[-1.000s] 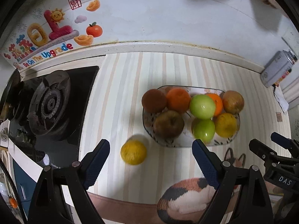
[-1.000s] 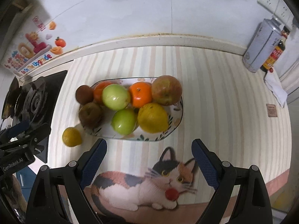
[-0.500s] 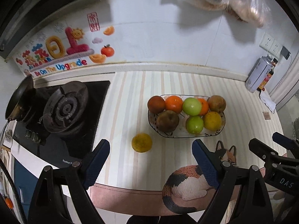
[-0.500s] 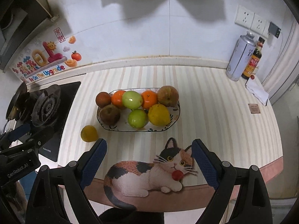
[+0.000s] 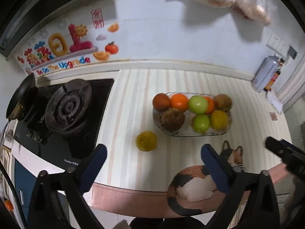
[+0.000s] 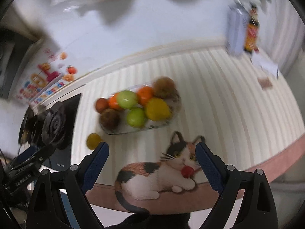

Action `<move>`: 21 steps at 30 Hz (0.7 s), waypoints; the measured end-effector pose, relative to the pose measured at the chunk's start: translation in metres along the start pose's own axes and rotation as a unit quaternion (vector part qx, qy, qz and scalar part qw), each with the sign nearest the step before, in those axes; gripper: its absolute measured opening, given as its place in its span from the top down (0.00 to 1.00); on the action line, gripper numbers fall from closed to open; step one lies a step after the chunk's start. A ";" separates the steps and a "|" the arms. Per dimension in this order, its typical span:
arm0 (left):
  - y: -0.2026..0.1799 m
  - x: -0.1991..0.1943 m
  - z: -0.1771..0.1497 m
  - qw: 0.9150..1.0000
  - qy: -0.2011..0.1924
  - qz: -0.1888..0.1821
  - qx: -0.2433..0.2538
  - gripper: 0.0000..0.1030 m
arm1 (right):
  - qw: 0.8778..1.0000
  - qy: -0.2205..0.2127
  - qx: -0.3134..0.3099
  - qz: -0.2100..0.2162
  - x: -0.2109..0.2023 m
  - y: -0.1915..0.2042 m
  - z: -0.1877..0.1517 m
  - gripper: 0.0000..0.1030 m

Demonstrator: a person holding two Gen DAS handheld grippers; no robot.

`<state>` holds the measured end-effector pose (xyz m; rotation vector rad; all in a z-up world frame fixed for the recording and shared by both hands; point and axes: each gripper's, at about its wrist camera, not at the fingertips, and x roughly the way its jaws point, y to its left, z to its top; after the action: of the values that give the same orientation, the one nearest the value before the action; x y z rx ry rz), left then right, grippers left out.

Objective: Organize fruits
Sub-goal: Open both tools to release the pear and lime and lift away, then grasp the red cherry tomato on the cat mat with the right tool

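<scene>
On the striped counter, just left of the fruit bowl (image 5: 192,133), a lone yellow fruit (image 5: 146,140) is lying ahead of your left gripper (image 5: 152,160), whose empty jaws have just been opening wide; your right gripper (image 6: 152,157), also gaping and empty, is sitting farther off.

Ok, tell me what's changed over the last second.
Both grippers pulled back and up from the counter, so more of the kitchen shows. The left gripper has just been opening wider, nothing between its jaws. The right gripper stays open and empty. The plate of fruit and loose yellow fruit haven't moved.
</scene>
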<state>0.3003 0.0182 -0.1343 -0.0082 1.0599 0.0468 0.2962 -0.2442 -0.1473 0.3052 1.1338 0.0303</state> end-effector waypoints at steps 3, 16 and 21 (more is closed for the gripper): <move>0.007 0.025 -0.003 0.999 0.025 0.020 -0.008 0.01 | 0.999 0.033 0.027 -0.012 0.032 -0.033 -0.002 0.11; 0.044 0.134 -0.025 0.983 0.158 0.043 -0.078 0.01 | 0.984 0.164 0.043 -0.051 0.155 -0.078 -0.069 0.60; 0.044 0.156 -0.019 0.982 0.168 0.046 -0.079 0.01 | 0.986 0.153 0.020 -0.063 0.158 -0.069 -0.067 0.66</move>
<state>0.3578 0.0673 -0.2795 -0.1139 1.3914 0.2194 0.2946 -0.2673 -0.3305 0.2696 1.4583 -0.0596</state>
